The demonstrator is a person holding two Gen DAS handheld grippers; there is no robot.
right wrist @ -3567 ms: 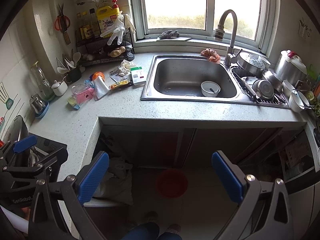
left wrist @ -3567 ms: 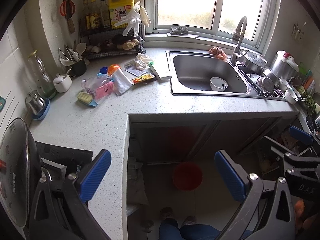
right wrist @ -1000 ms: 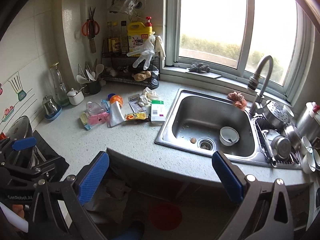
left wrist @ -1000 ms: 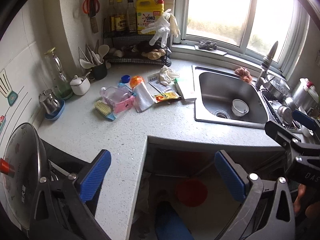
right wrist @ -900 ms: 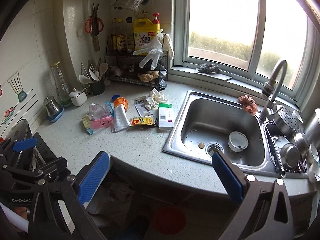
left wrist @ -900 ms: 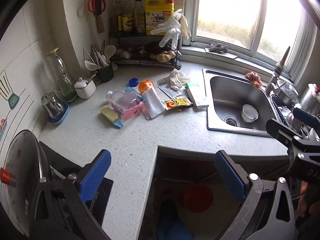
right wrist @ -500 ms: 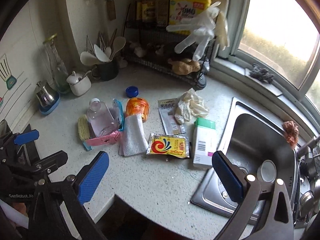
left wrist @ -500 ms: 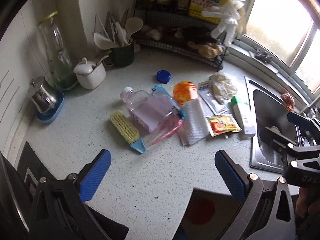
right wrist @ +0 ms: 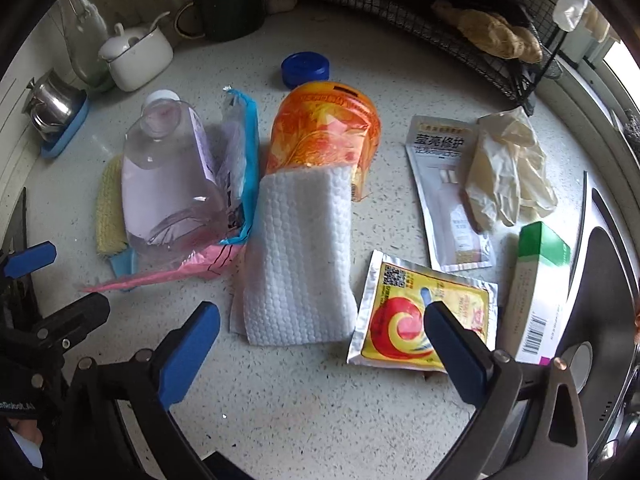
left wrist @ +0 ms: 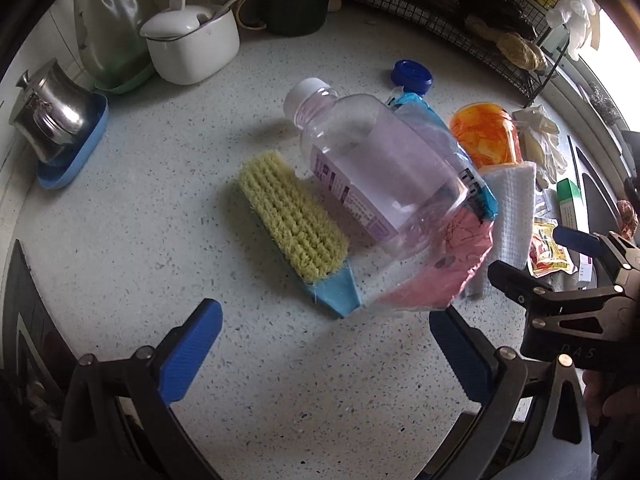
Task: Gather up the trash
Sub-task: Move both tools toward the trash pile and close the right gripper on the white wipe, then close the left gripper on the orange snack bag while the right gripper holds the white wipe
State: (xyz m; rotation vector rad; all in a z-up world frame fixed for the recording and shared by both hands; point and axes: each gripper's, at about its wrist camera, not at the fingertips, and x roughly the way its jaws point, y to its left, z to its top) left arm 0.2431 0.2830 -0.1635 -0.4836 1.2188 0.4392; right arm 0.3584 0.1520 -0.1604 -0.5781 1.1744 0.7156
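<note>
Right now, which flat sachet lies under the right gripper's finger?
The yellow-and-red foil sachet: the open right gripper has one blue finger over it. The white printed sachet lies farther back, beside the crumpled glove.

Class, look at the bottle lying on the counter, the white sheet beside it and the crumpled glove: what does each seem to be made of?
Bottle: clear, glossy plastic, see-through with highlights. White sheet: probably paper towel or a nonwoven wipe, matte with a dimpled emboss. Glove: thin cream latex or vinyl by its look, limp and wrinkled.
</note>
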